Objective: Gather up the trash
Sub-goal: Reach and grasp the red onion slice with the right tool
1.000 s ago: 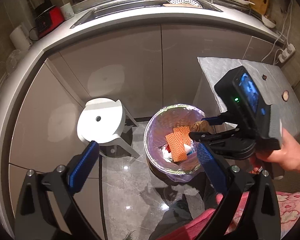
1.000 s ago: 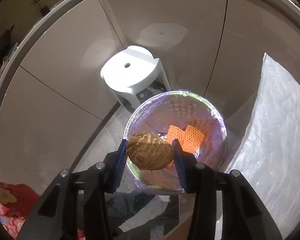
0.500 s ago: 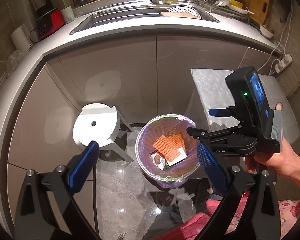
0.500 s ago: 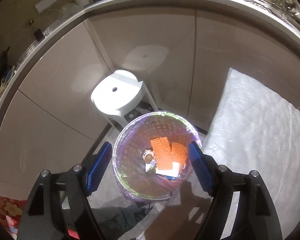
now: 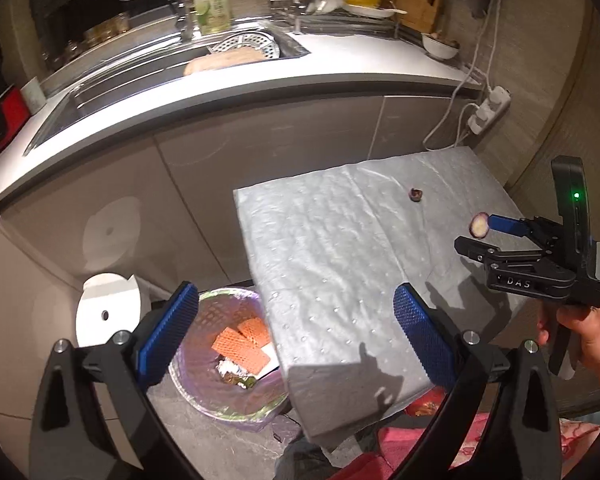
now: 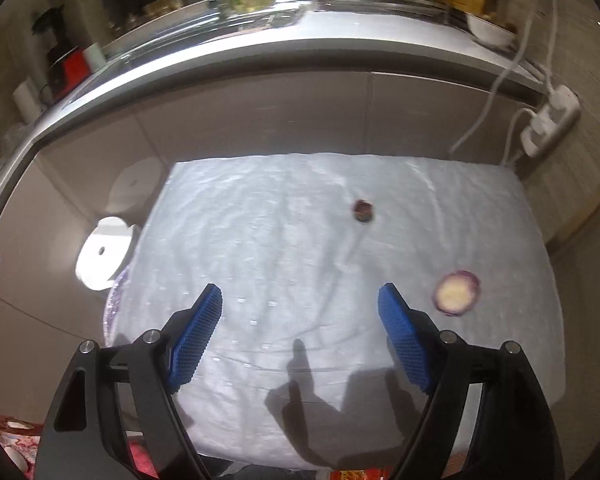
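A purple-skinned round slice and a small dark scrap lie on the table's white padded cover. My right gripper is open and empty above the cover, left of the slice. In the left wrist view the right gripper hovers by the slice, with the scrap beyond. My left gripper is open and empty above the table's left edge. The lined trash bin on the floor holds orange mesh pieces and other trash.
A white stool stands left of the bin by the grey cabinets. Behind is the counter with a sink, and a power strip hangs at right. Red patterned fabric lies below the table's near edge.
The right gripper opened and let a brown husk fall into the bin, then swung right over the table. The left gripper's view also shifted right, from bin to table.
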A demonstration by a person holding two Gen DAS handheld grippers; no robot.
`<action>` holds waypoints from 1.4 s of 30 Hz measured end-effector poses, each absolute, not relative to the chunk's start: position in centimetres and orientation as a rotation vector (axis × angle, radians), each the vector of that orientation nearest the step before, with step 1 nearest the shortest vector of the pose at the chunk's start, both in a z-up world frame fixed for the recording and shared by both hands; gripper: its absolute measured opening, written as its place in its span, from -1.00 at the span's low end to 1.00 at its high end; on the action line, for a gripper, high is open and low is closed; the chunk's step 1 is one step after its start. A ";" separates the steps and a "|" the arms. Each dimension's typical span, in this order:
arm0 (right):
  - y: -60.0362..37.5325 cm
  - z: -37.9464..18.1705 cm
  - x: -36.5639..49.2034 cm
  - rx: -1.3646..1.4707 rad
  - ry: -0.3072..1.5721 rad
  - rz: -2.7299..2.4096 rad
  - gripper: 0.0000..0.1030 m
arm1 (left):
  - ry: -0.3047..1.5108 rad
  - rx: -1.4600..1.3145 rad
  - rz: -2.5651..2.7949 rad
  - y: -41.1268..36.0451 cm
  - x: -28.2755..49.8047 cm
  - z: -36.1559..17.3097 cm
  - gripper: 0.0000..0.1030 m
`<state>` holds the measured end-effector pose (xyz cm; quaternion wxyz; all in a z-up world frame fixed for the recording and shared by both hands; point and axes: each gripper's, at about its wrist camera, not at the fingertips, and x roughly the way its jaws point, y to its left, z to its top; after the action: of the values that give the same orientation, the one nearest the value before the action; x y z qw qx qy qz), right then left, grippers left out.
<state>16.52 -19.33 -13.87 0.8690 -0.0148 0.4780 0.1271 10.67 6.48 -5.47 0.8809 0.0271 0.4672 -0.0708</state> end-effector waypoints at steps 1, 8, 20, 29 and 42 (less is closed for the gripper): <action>-21.0 -14.2 16.9 -0.017 1.002 0.236 0.56 | 0.971 0.061 -0.167 5.3 11.2 -5.4 0.82; -29.8 -17.7 19.3 0.062 1.041 0.109 0.42 | 0.973 0.084 -0.205 -0.6 14.3 -5.0 0.82; -31.0 -21.4 22.1 0.063 1.105 0.142 0.31 | 1.029 0.116 -0.194 -4.0 16.8 -6.0 0.82; -29.3 -22.7 22.7 -0.037 1.148 0.099 -0.01 | 1.039 0.134 -0.183 -3.7 16.2 -6.1 0.82; -30.0 -21.3 22.1 0.030 1.150 0.060 -0.73 | 1.029 0.123 -0.167 -1.4 15.5 -6.0 0.82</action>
<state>22.12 -29.96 -21.28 0.8386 0.0144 0.5438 0.0284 15.49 -1.38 -6.00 0.8655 0.0589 0.4911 -0.0795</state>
